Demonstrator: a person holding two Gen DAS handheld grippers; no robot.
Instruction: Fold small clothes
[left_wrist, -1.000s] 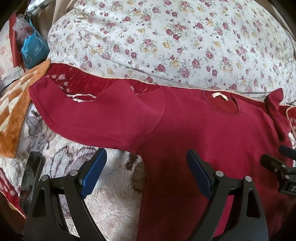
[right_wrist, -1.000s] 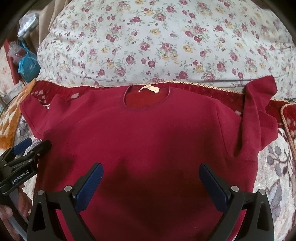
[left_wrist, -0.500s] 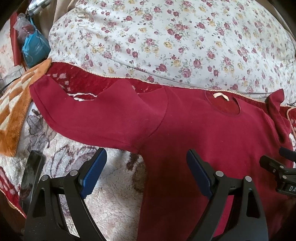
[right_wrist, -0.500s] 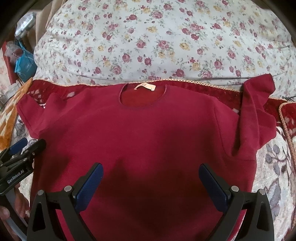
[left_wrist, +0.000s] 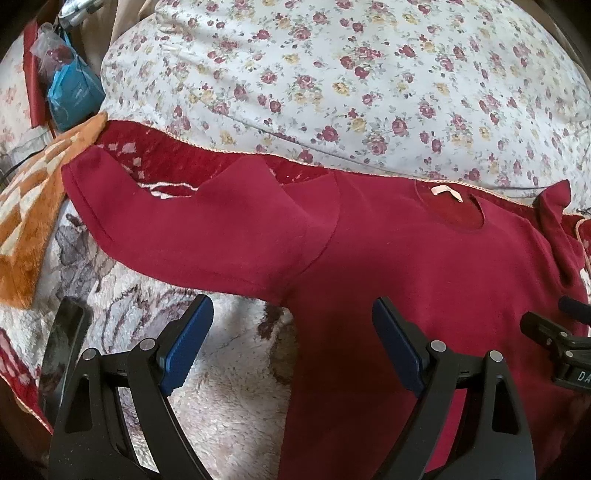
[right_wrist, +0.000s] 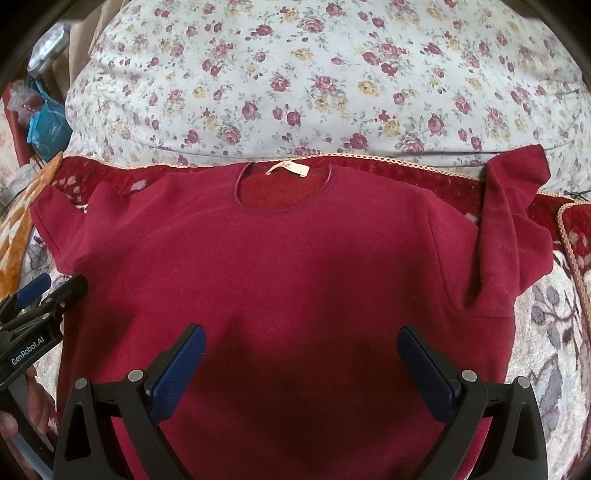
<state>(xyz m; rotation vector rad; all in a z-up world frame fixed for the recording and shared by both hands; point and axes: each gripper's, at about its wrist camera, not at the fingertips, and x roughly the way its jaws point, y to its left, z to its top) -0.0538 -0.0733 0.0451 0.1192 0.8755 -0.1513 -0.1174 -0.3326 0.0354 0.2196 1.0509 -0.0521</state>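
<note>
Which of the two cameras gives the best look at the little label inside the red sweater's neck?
The right wrist view: the neck label sits near the middle, facing the camera, inside the red sweater collar. In the left wrist view the same label lies off to the right, seen at a slant.

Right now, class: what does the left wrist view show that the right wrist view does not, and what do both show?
Only the left wrist view shows the dark phone lying on the rug, and the left sleeve in full.

Only the right wrist view shows the rumpled right sleeve in full and a hand.

Both show the red sweater, its neck label, the flowered pillow, and open grippers.
</note>
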